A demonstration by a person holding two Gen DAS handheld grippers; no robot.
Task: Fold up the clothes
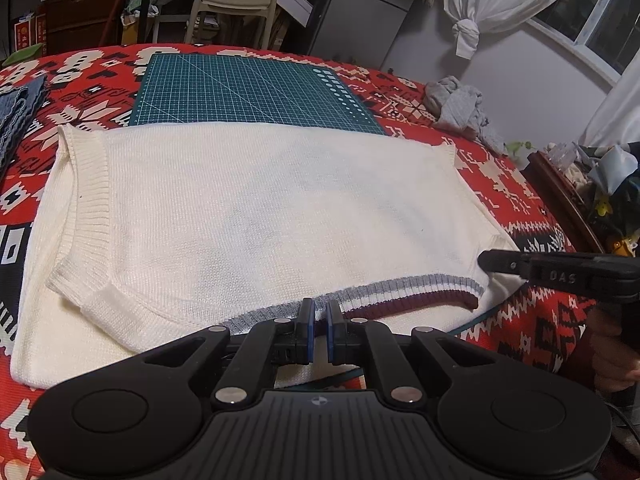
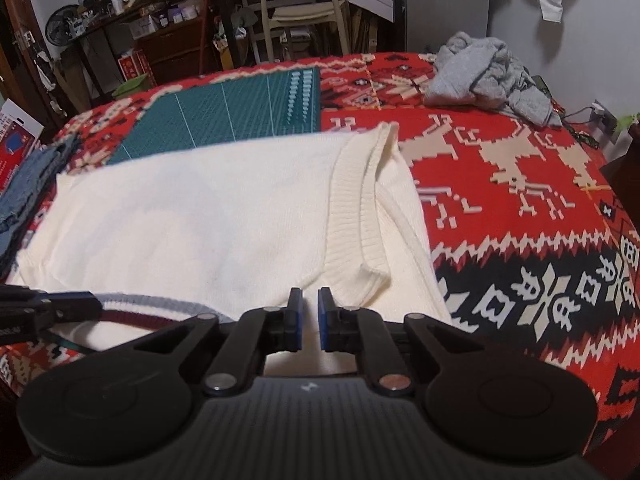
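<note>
Shows a cream knit vest (image 1: pixel 260 208) spread flat across the bench (image 1: pixel 520 320), far edge overlapping a green cutting mat (image 1: pixel 240 88), near edge toward both tools. Finds the left tongs (image 1: pixel 319 320) just short of the striped ribbed band (image 1: pixel 400 292), pads parted by a slim gap with nothing between them. Finds the right tongs (image 2: pixel 309 312) likewise slightly parted and empty, near the foot of a ribbed armhole edge (image 2: pixel 348 208).

Reads as light, soft and limp: a loose knit, likely to sag and stretch rather than hold a line. Seems unlikely to slip much, given the textured yarn against the patterned cloth below, so may drag and bunch if pulled flat instead of lifted. Carries no risk of breaking, only of snagging a loop or pulling the shape askew.

Suggests pinching the ribbed trims, firmer and thicker than the plain body: the striped band for the left, the armhole rib or the near corner for the right. Calls for catching both layers at once, lifting evenly from two well-apart places, then laying over. Leaves the crumpled grey clothes (image 2: pixel 480 72) and the blue stack (image 1: pixel 16 112) well clear.
</note>
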